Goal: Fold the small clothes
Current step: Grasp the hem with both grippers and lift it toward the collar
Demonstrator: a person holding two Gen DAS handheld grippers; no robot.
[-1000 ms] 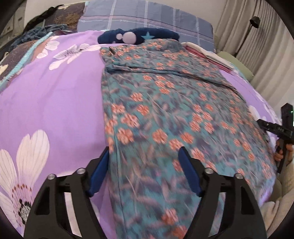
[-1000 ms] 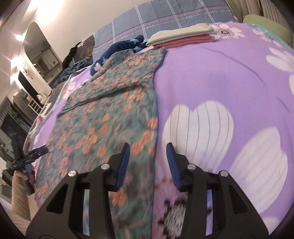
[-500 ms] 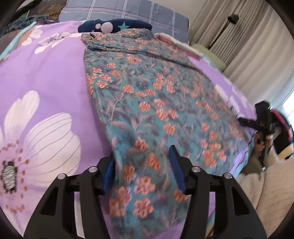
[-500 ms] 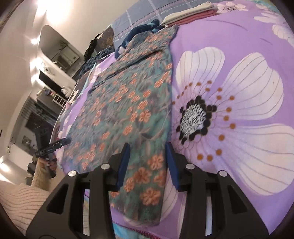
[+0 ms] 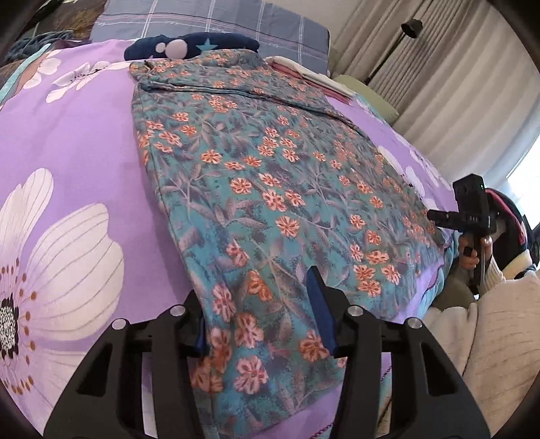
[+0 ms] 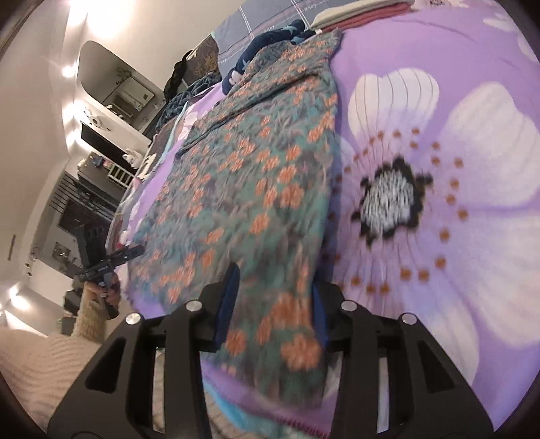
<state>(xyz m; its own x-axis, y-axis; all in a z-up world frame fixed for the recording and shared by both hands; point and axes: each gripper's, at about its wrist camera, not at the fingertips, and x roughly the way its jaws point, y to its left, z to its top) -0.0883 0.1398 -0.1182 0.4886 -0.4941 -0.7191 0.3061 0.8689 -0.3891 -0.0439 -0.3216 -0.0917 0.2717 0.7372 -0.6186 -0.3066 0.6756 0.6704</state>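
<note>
A teal garment with orange flowers (image 5: 263, 175) lies spread flat on a purple flowered bedspread (image 5: 67, 141). My left gripper (image 5: 260, 317) is open, its blue-padded fingers astride the garment's near left corner. In the right wrist view the same garment (image 6: 256, 175) runs away from me. My right gripper (image 6: 275, 300) is open, its fingers astride the near right corner at the bed's front edge. Each gripper shows small in the other's view: the right one (image 5: 449, 216), the left one (image 6: 121, 255).
A navy star-patterned cloth (image 5: 192, 45) and a folded pile of cream and pink clothes (image 5: 314, 76) lie at the garment's far end, before a plaid pillow (image 5: 209, 20). Curtains and a floor lamp (image 5: 410, 27) stand to the right. Dark shelves (image 6: 84, 189) stand left of the bed.
Both grippers have drawn back along the garment towards the bed's front edge and now sit at its near corners. The garment lies as before.
</note>
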